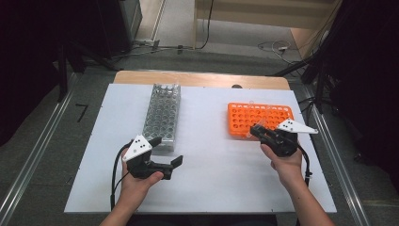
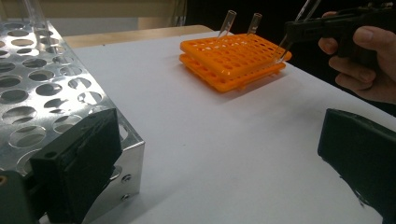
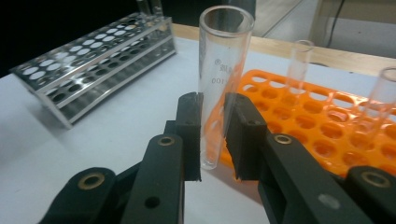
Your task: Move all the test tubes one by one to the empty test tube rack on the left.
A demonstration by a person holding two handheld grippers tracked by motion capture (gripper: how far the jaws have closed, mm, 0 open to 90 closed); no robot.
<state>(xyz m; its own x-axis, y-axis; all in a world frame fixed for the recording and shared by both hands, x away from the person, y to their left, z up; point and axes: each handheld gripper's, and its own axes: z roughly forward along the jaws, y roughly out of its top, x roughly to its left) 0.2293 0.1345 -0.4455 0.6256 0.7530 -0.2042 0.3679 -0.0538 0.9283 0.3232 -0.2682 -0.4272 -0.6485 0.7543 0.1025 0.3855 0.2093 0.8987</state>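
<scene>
Your right gripper [image 3: 212, 135] clamps a glass tube [image 3: 219, 84] clear of the orange rack [image 3: 327, 126]; left gripper [image 2: 210, 158] gapes empty. Next, I'd say: carry it to the metal rack [image 3: 93, 70].

A metal rack [image 1: 162, 117] stands on the white tabletop [image 1: 211, 169], cables [image 1: 277, 46] on the floor beyond.

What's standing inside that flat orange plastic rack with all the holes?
Two clear glass tubes stand in the orange rack; the right gripper holds a third beside it. Its jaws cover some holes.

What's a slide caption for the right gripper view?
Right gripper clamps a clear glass test tube beside the orange rack.
</scene>
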